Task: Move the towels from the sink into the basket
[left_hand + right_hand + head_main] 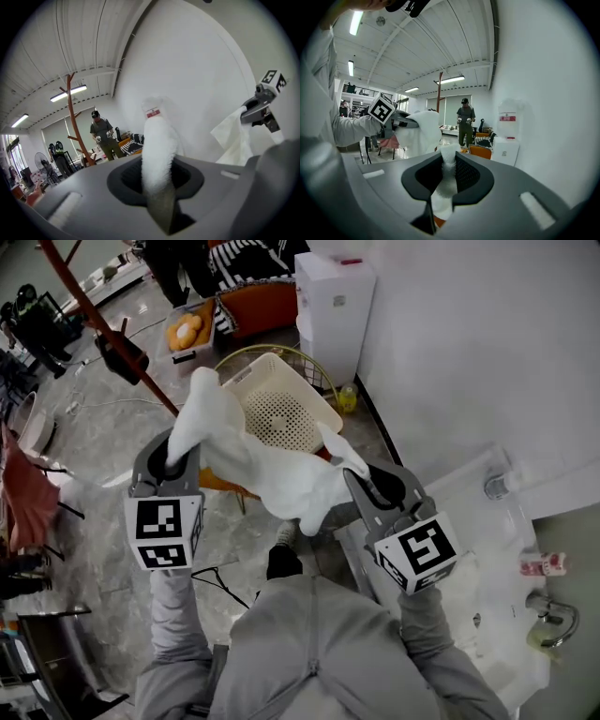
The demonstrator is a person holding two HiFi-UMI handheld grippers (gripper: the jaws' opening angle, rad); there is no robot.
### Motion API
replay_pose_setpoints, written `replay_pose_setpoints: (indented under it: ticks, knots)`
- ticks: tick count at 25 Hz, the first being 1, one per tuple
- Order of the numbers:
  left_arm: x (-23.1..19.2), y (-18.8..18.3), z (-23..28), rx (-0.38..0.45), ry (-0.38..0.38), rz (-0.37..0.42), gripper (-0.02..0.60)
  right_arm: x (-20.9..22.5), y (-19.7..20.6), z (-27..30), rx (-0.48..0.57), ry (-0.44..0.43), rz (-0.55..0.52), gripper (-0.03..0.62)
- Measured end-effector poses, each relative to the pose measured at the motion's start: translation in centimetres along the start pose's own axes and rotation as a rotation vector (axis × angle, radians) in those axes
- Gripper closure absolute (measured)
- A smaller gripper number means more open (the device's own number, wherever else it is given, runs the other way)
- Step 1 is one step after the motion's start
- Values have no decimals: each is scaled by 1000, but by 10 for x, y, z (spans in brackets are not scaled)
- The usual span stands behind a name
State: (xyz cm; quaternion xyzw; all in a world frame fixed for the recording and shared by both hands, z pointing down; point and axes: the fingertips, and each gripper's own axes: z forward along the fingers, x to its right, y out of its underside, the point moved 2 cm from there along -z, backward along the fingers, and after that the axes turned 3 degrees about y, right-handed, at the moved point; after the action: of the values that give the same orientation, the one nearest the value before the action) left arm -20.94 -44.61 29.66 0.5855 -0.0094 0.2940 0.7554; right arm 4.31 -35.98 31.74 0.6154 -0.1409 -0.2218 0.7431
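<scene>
Right, the sink (506,531) is off to your right and the towel is out of it. The basket (272,376) sits ahead of you, lower down. The white towel (272,465) hangs in the air between both claws and sags in the middle. In the head view it overlaps the basket's near rim, so it's not in yet. Your left claw (158,197) is clamped on one bunched end and your right claw (443,187) pinches the other. Expect it to be light, soft and limp, with no stiffness, so it'll drape and may catch on the rim. The bunched-edge grips look sound. Get it over the opening before you let go.
</scene>
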Motion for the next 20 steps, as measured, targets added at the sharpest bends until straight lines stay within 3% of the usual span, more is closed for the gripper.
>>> replay_pose_setpoints:
  ticks: [11,15,20]
  knots:
    - [-46,-6,160,-5,180,19,436,47,-11,134,-72,99,27,551]
    - [-38,20,217,-71,263,41,436,59,16,190,-146,103,59,551]
    - [-7,78,273,-219,377,58,436,64,77,245,-304,82,100,551]
